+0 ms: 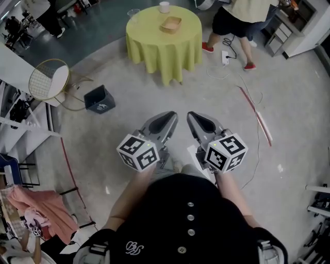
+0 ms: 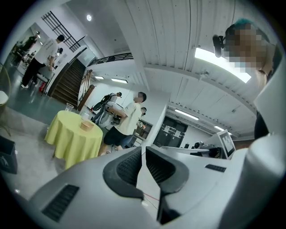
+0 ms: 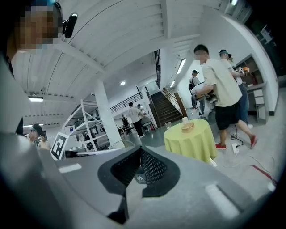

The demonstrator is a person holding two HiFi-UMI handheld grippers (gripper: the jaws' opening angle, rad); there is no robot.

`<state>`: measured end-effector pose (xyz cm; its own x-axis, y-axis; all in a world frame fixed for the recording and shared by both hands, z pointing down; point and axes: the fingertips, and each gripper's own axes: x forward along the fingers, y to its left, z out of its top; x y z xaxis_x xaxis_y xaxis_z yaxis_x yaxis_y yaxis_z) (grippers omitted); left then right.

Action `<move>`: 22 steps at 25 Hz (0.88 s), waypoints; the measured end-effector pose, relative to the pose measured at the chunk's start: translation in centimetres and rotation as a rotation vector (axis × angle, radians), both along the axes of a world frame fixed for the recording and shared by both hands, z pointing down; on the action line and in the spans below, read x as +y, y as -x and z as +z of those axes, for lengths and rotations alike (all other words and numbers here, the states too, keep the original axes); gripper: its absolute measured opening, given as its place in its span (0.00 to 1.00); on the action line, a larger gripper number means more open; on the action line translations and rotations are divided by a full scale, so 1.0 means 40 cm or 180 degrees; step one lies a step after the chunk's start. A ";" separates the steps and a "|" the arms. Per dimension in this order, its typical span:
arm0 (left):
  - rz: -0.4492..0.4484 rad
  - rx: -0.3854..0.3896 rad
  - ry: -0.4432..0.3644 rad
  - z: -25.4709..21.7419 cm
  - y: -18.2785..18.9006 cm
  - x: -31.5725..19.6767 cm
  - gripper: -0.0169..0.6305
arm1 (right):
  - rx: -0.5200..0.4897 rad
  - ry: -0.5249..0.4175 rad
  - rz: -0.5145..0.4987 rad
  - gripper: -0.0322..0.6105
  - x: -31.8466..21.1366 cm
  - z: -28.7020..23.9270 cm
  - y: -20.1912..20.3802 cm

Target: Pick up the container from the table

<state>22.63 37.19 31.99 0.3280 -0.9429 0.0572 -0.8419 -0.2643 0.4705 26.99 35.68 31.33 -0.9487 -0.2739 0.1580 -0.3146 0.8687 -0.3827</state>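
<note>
Across the open concrete floor (image 1: 289, 113) stands a round desk (image 1: 154, 51) under a yellow-green cloth, with the shallow wooden container (image 1: 170, 24) on top near a white cup (image 1: 164, 6). The left gripper (image 1: 166, 119) and right gripper (image 1: 196, 119) are both closed and empty, well apart from the desk. By my judgement, the approach, grasp and lift are all left to do.

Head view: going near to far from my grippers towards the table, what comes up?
black bin → yellow-clothed round table → wooden container → white cup

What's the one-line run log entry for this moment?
left gripper: shut, empty | right gripper: shut, empty | container: on yellow table, untouched, far ahead
</note>
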 end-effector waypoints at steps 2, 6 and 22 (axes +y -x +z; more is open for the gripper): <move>-0.0023 0.0017 -0.0007 0.000 0.006 -0.010 0.08 | -0.0036 0.0013 0.0035 0.06 -0.015 0.000 -0.001; -0.0016 0.0031 -0.0014 0.005 0.026 -0.039 0.08 | -0.0065 0.0028 0.0070 0.06 -0.043 0.007 0.018; 0.0173 0.0017 -0.0008 -0.004 0.277 -0.321 0.08 | -0.0095 0.0087 0.0382 0.06 -0.336 0.013 0.268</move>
